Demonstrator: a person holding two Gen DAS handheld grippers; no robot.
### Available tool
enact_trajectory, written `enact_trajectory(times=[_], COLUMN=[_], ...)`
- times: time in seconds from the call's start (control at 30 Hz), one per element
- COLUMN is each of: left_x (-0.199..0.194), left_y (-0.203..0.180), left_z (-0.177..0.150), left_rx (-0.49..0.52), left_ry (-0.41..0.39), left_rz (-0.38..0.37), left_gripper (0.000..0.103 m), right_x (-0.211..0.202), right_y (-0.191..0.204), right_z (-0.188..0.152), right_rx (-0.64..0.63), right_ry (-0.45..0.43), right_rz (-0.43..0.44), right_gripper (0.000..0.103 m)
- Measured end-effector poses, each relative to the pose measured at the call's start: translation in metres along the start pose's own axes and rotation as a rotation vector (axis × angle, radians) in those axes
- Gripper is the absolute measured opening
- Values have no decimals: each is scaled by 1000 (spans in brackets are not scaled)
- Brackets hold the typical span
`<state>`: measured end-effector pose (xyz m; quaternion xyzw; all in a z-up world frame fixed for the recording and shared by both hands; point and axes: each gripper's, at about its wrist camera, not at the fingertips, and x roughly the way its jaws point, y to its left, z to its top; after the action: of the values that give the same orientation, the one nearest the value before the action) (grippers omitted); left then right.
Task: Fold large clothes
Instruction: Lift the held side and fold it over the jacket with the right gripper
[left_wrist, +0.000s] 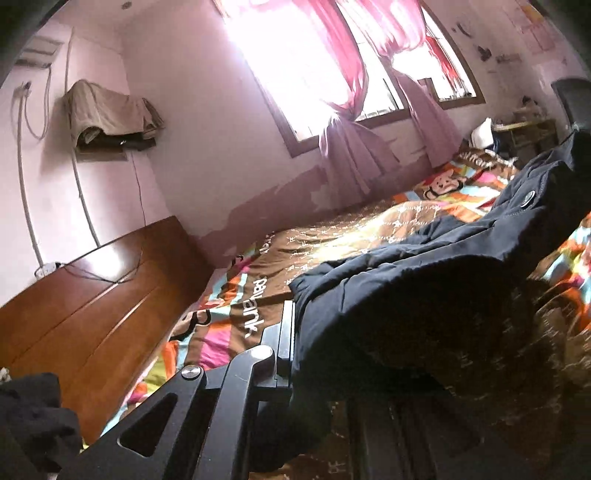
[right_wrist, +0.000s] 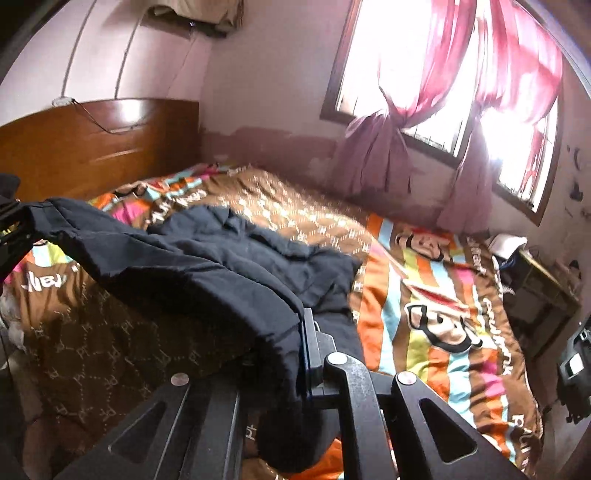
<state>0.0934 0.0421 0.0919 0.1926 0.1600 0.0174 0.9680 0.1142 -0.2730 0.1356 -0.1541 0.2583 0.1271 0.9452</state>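
no containers in view. dark navy garment (right_wrist: 207, 258) is lifted off the bed (right_wrist: 443, 295), spread between both tools, its middle sagging onto the patterned bedspread (left_wrist: 332, 243). left hand-held gripper (left_wrist: 291, 332) is clamped on one edge of the cloth, jaws nearly together. right hand-held gripper (right_wrist: 306, 347) is pinched on the other edge, cloth draped over its left finger. which part of the garment each edge is looks unclear, probably the hem.

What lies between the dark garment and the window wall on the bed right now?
Only bare bedspread: its brown patterned middle and striped cartoon edge run from the dark garment to the wall under the window. The right wrist view shows it best.
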Motion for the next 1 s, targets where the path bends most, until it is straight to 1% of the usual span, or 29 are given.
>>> enact_trajectory(times=[0.1,0.23,0.33,0.43,0.5,0.67,0.73,0.77,0.87,1.0], left_x=[-24,-50,-59,-51,-38,15,36,46,81,134], left_y=[9,10,13,11,8,8,7,6,6,2], left_z=[6,13,21,28,32,43,49,53,68,86], left_rx=[-22,6,12,23,36,33,38,42,54,117], left_ry=[12,8,-10,-15,-12,35,52,62,101,116], left_rz=[-28,-52,-63,-58,-48,-51,-37,-29,-22,3], left_gripper=[6,6,6,6,6,6,6,6,6,6], right_x=[-25,-45,-52,-47,-35,19,26,51,82,129], right_y=[-3,-10,-13,-17,-20,-30,-32,-38,-51,-67], right_z=[6,9,15,24,30,52,54,67,89,116], right_rx=[4,44,61,65,70,100,106,120,140,158], right_ry=[-28,-51,-65,-64,-50,23,32,65,102,120], right_rz=[43,87,99,94,79,56,52,50,49,27], right_gripper=[6,6,6,6,6,6,6,6,7,7])
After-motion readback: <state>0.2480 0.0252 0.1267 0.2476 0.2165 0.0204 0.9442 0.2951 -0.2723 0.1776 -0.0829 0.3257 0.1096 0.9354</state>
